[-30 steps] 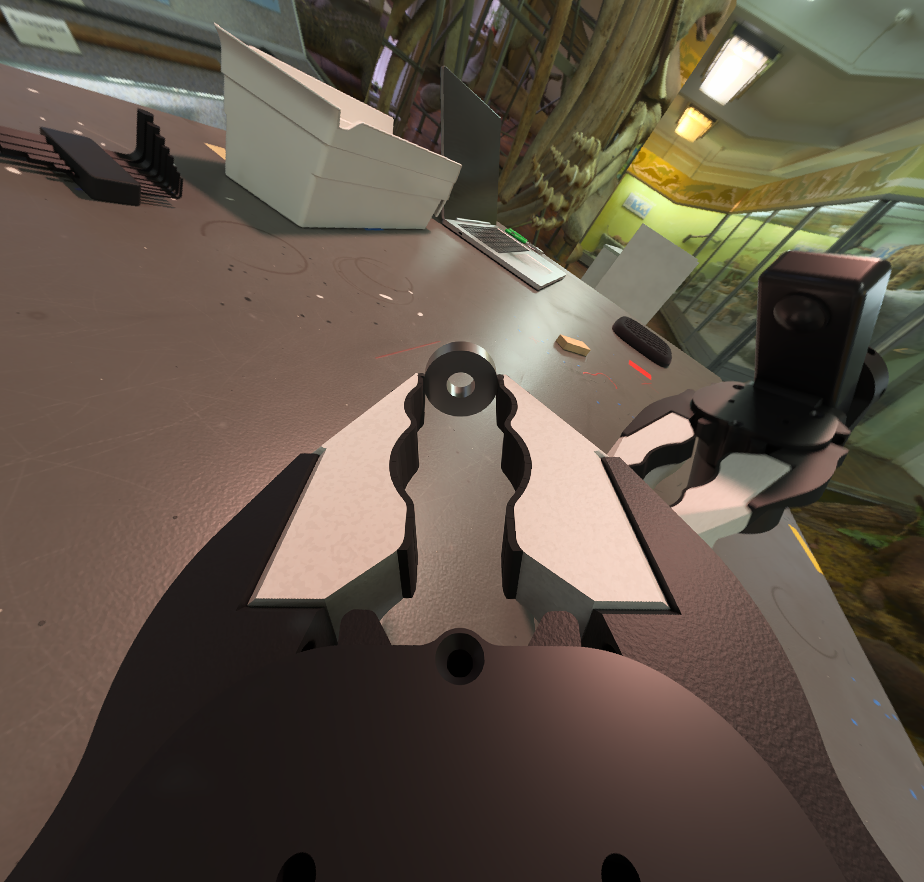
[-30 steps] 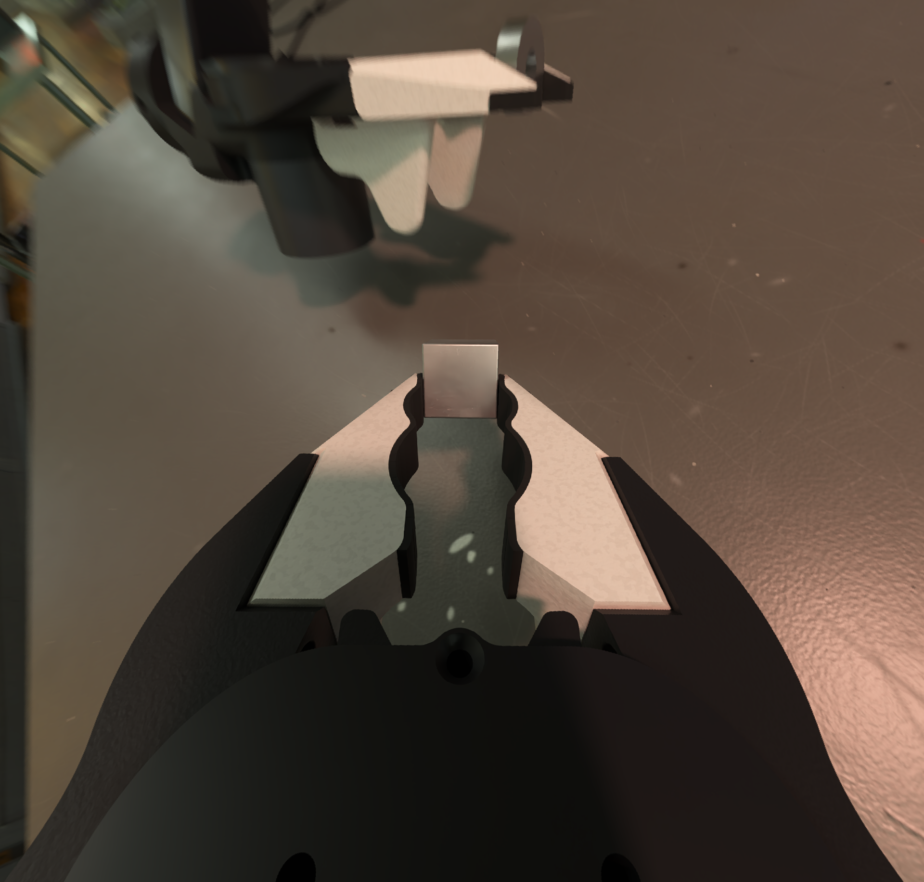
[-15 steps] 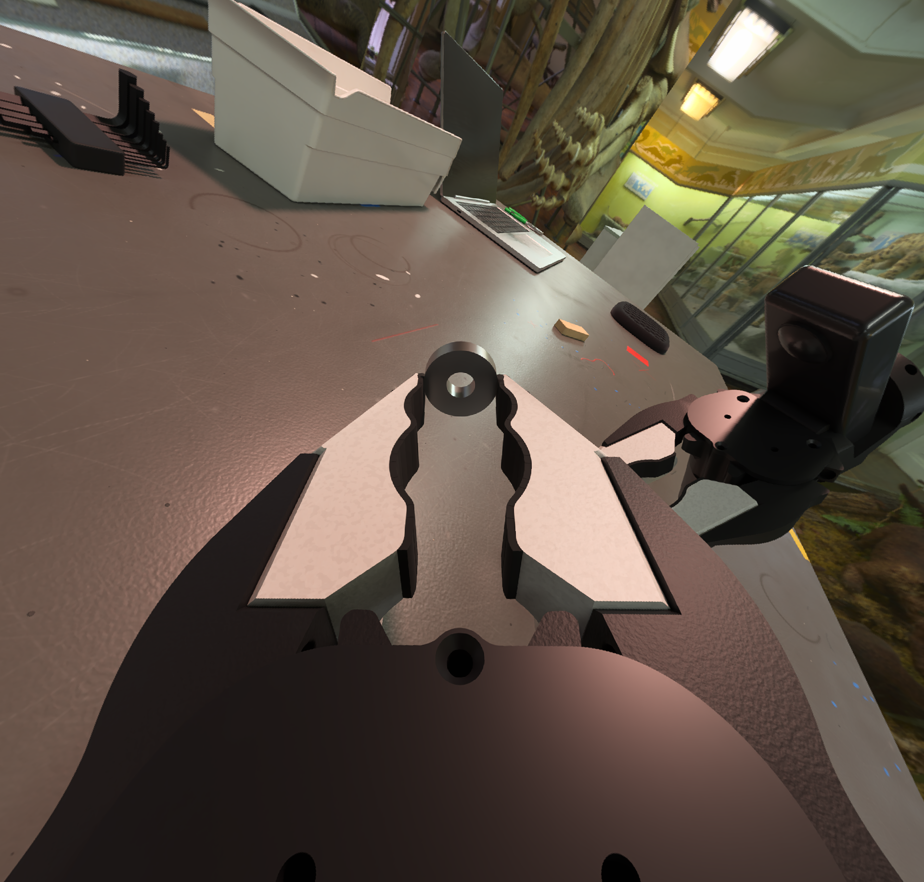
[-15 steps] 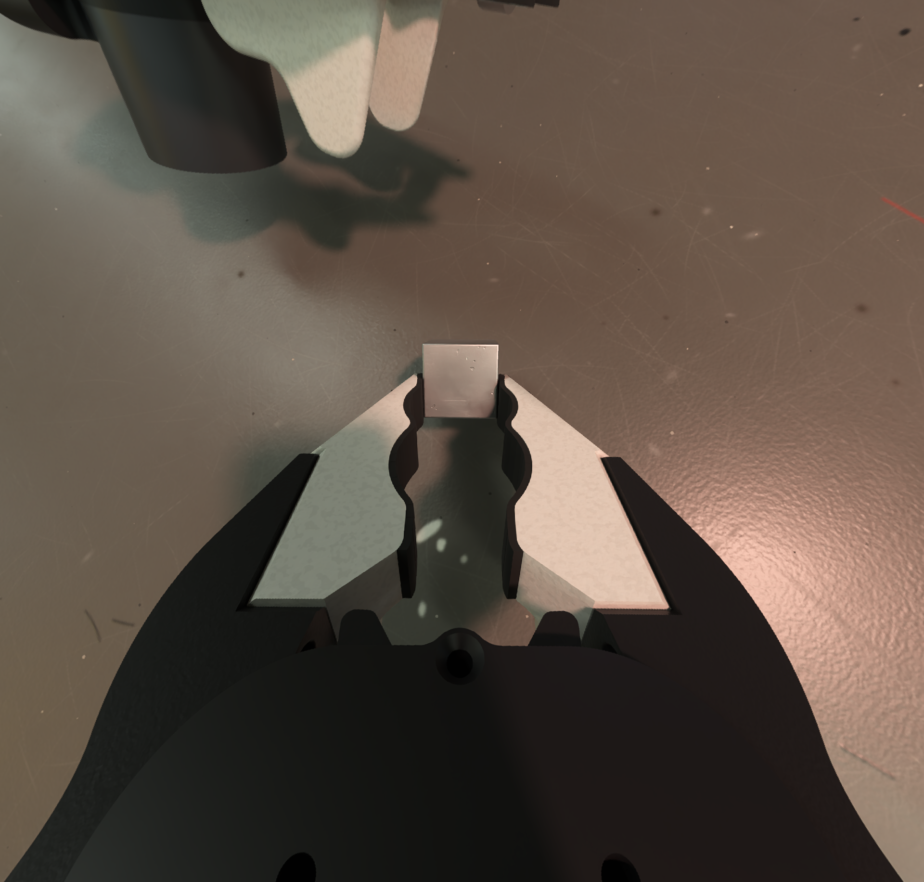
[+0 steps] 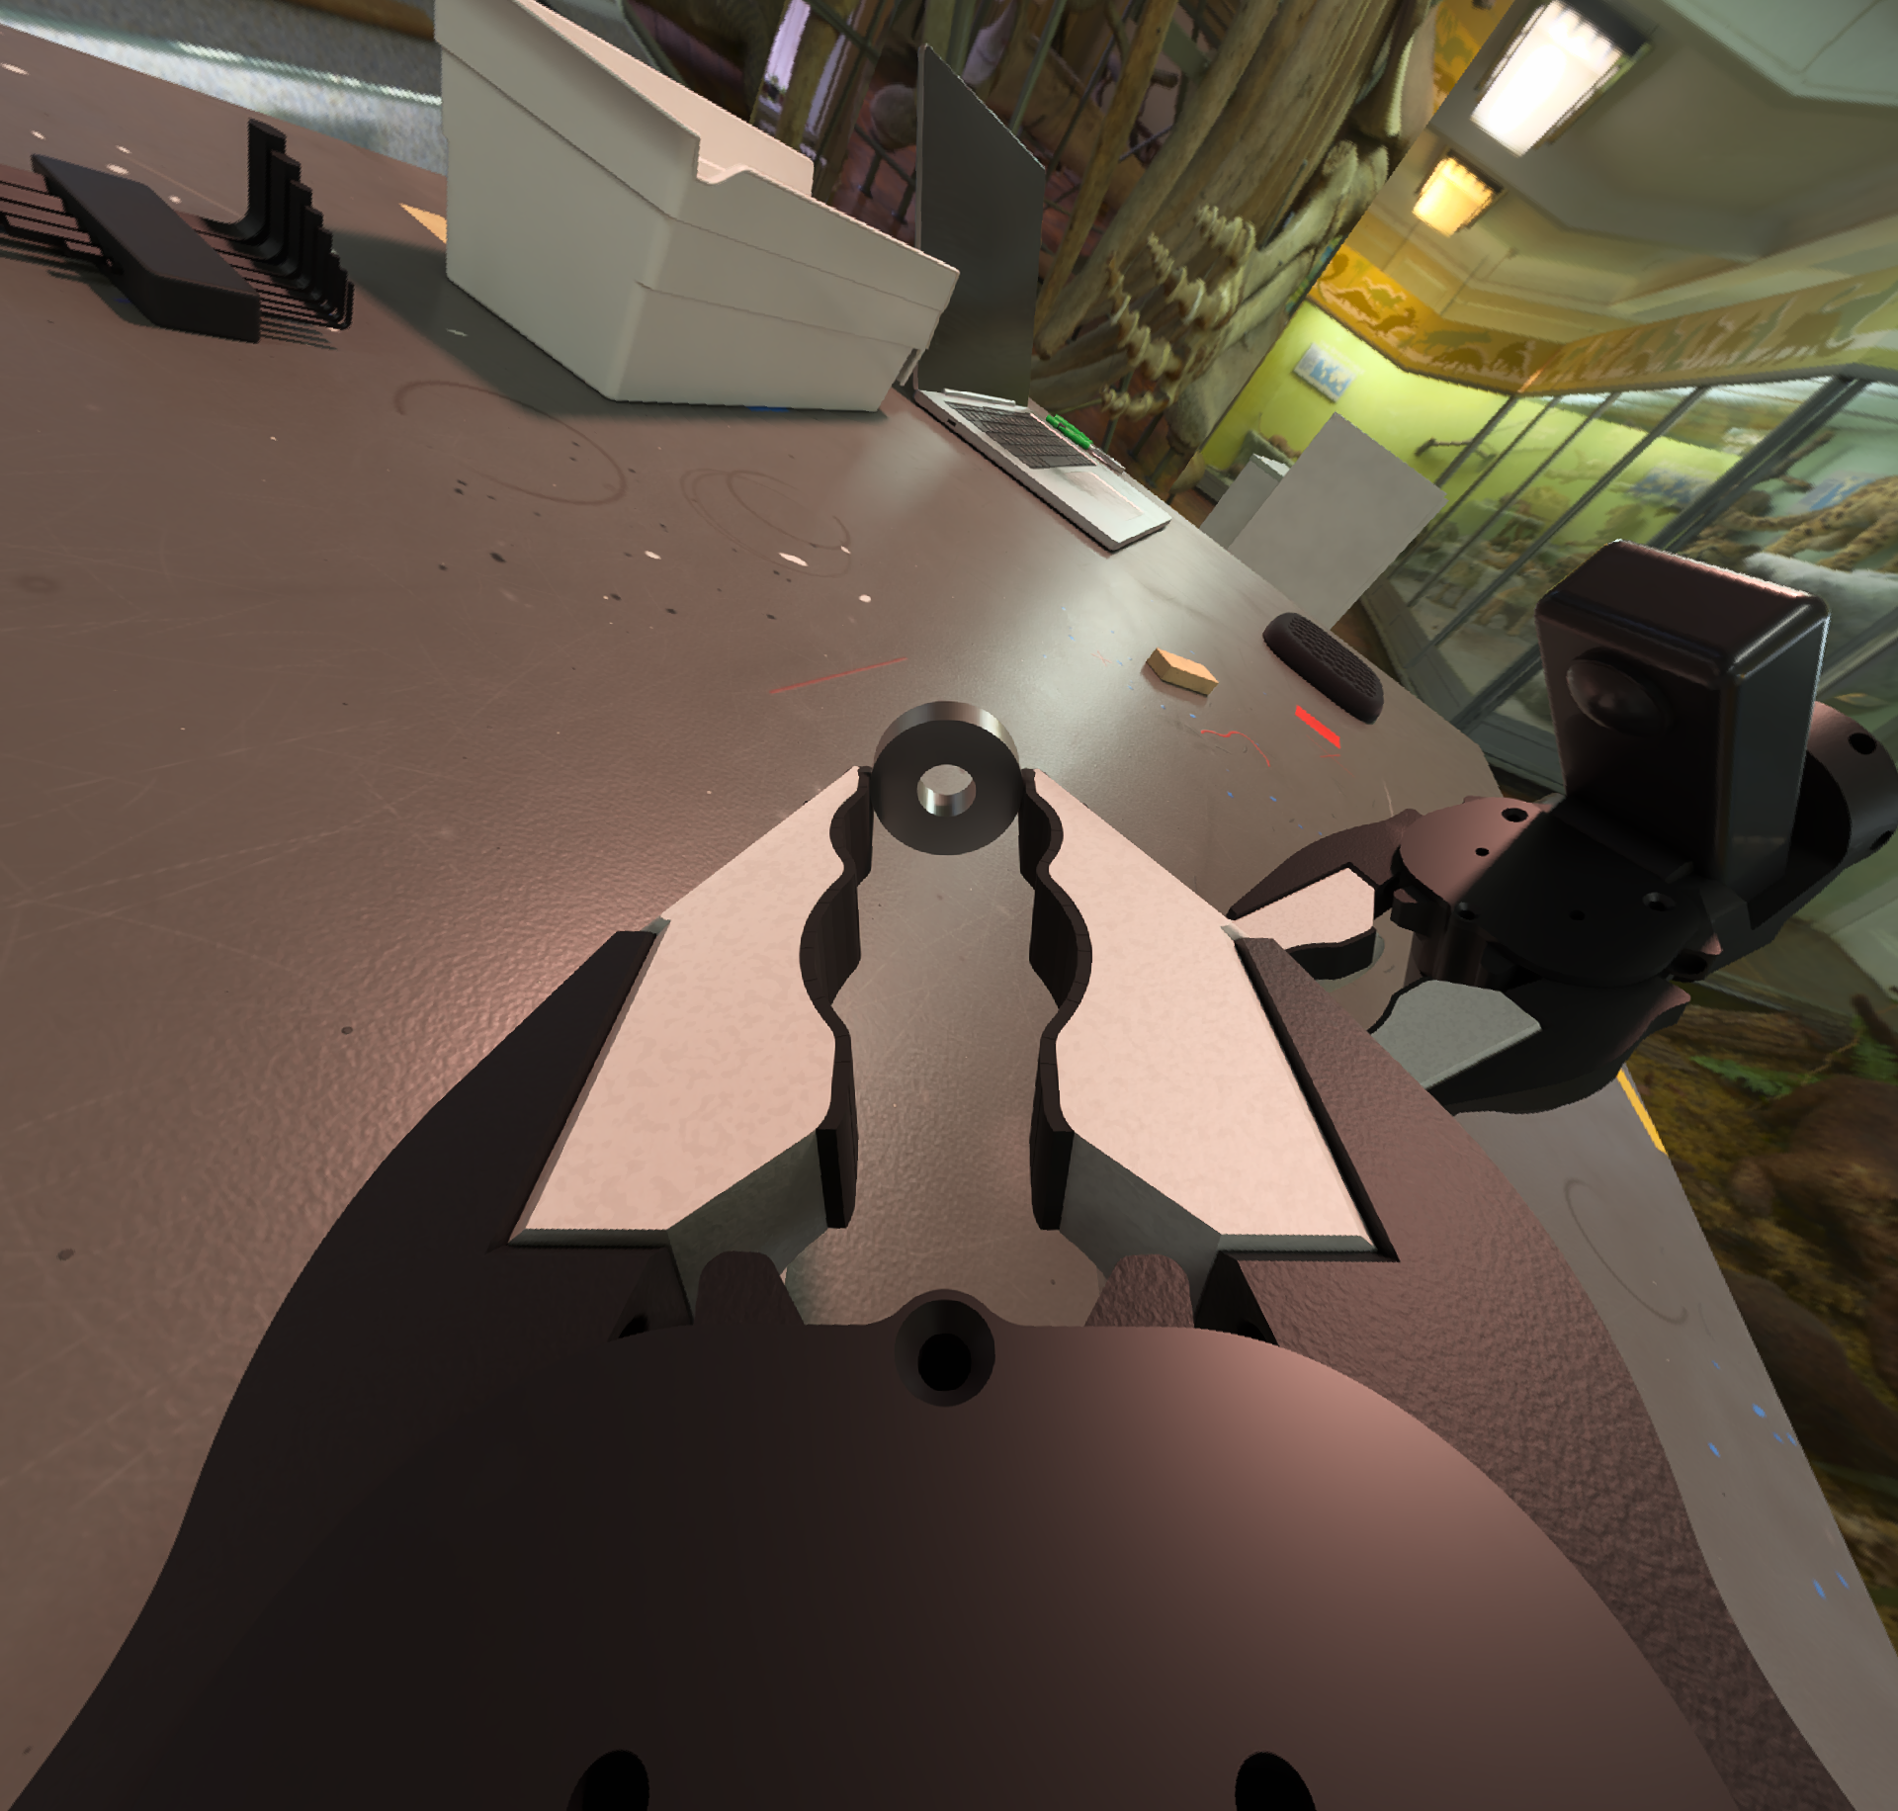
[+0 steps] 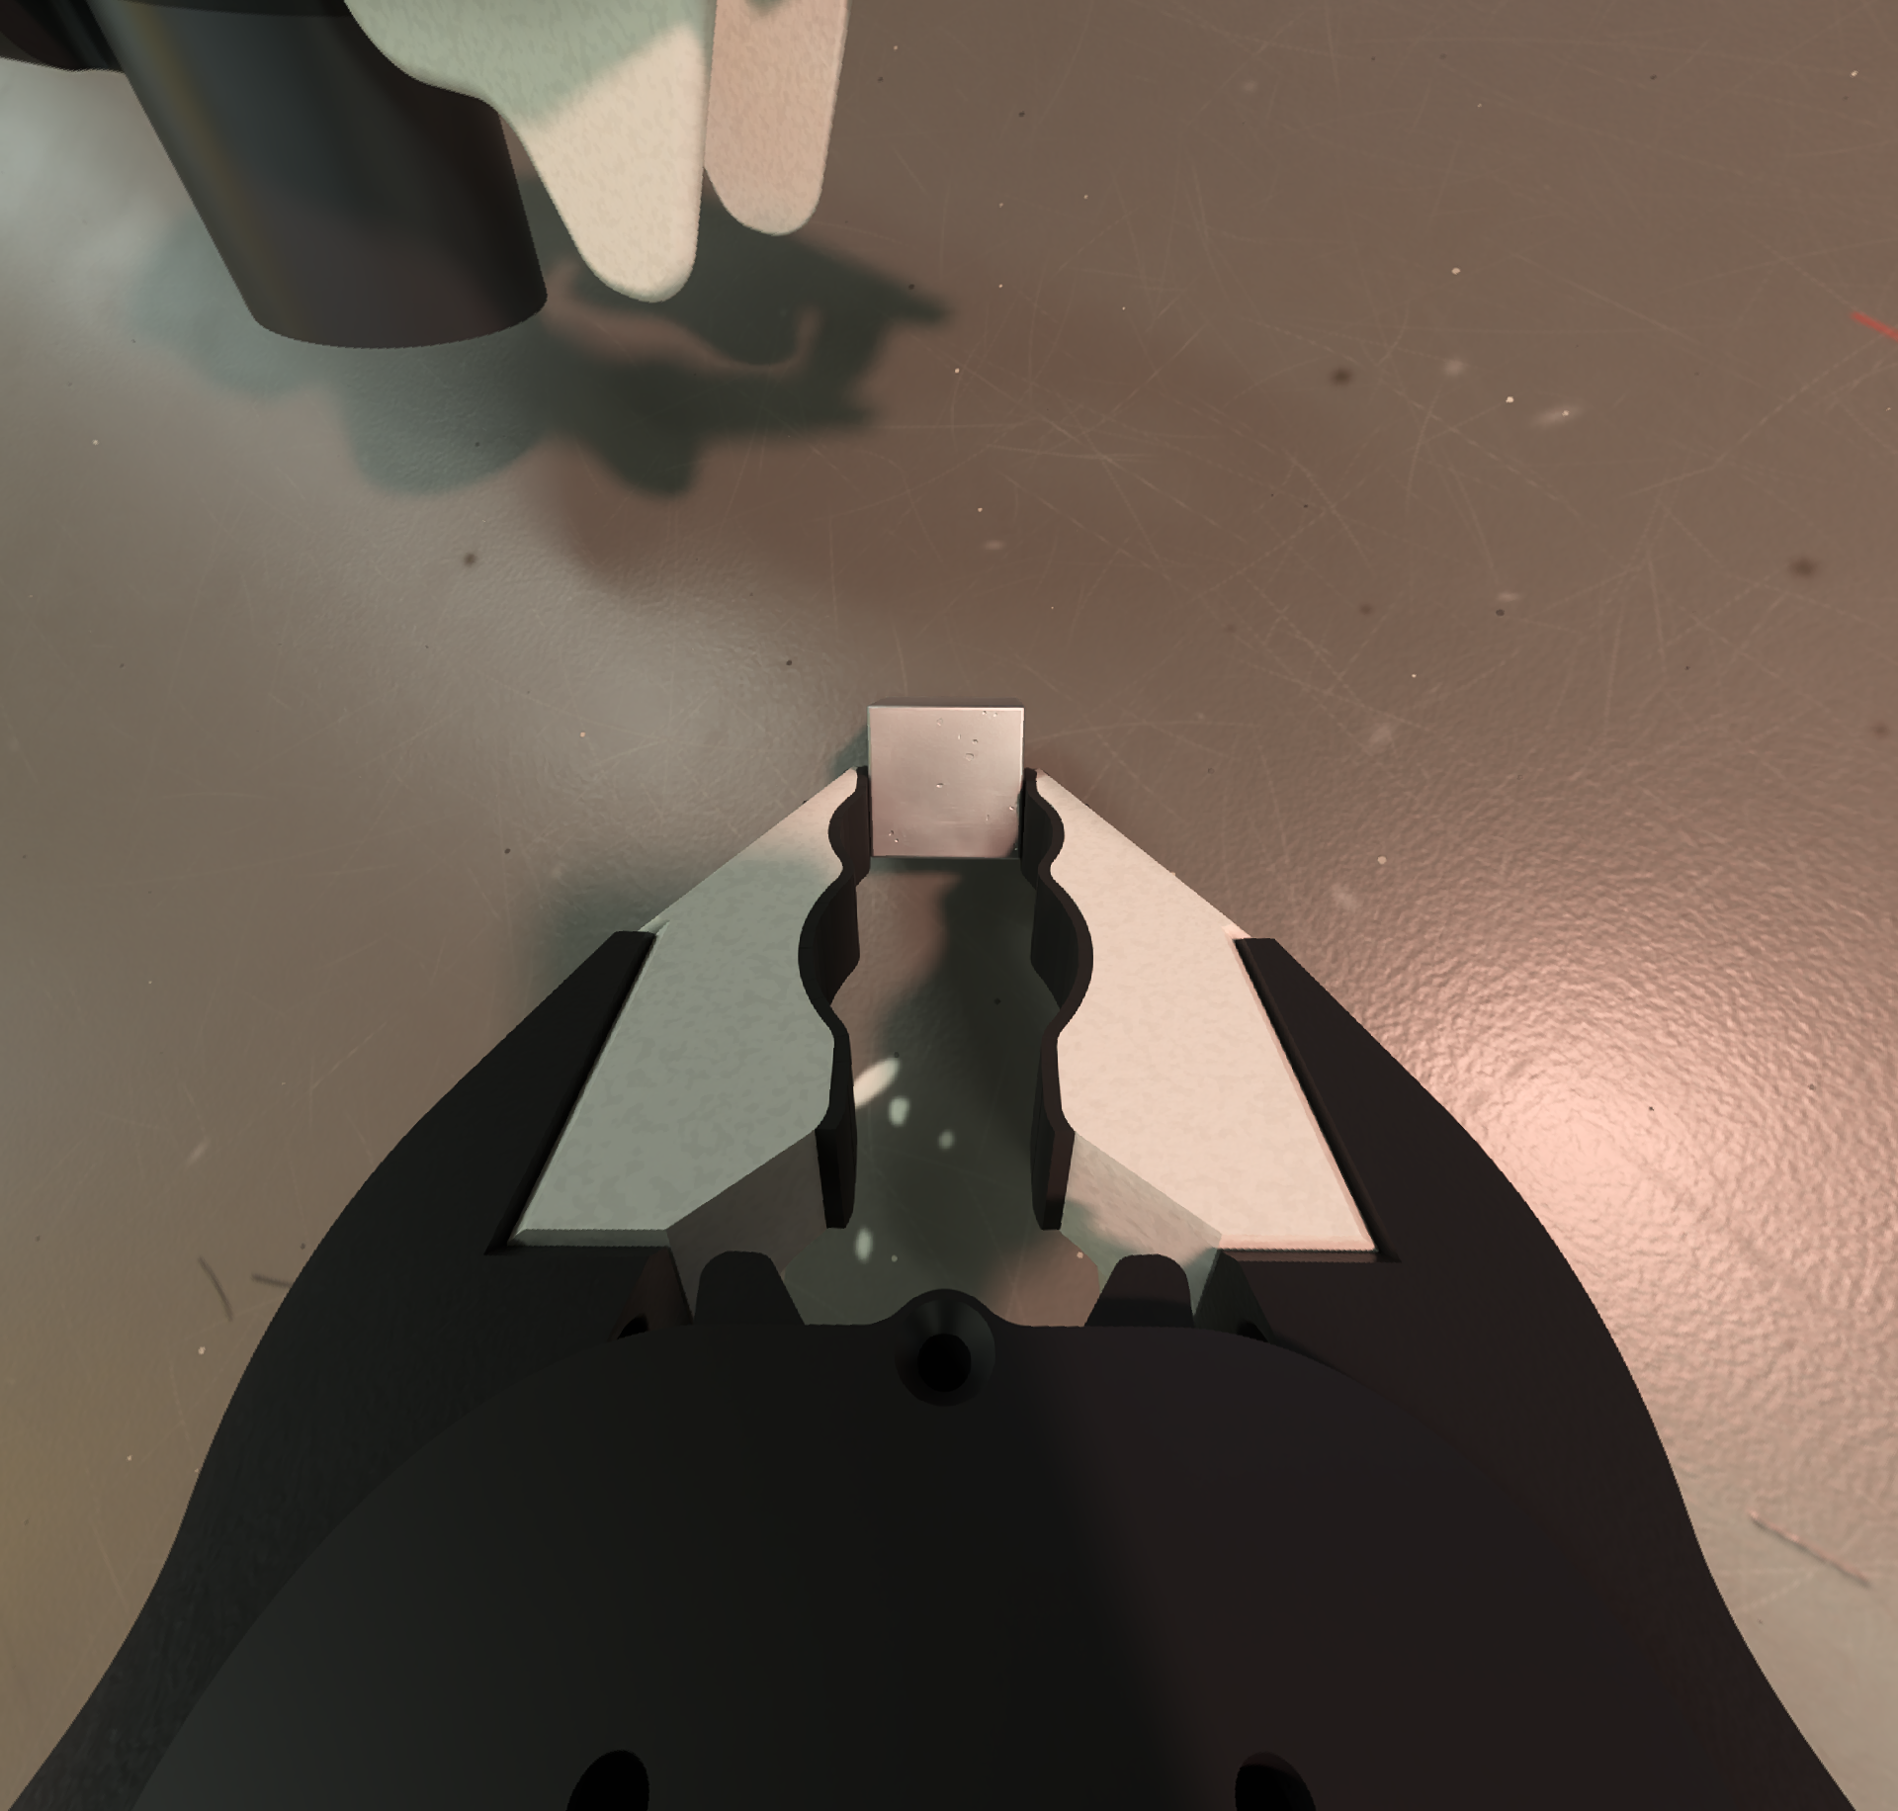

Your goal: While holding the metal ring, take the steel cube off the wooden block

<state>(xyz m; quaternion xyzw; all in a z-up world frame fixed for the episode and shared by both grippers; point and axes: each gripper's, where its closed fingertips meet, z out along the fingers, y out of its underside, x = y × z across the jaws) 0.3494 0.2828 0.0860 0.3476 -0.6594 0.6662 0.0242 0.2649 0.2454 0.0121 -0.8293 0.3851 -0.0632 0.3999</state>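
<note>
My left gripper (image 5: 945,778) is shut on the metal ring (image 5: 902,809), which stands upright between the fingertips above the brown table (image 5: 411,735). My right gripper (image 6: 945,784) is shut on the steel cube (image 6: 945,796) and holds it above the table, pointing down at it. The wooden block (image 5: 1181,673) lies bare on the table, farther off to the right. In the left wrist view the right gripper (image 5: 1335,950) hangs to my right, its fingertips hidden behind my own finger. In the right wrist view the left gripper (image 6: 637,67) shows at the top left.
A white bin (image 5: 668,252) stands at the back, with an open laptop (image 5: 1037,447) to its right. A black hex key set (image 5: 175,231) lies at the far left. A black oval object (image 5: 1325,678) lies near the table's right edge (image 5: 1643,1197).
The right gripper has tipped down toward the table with the cube, so the left gripper has slid up and grown in its view. The left gripper shifted slightly, still holding the ring.
</note>
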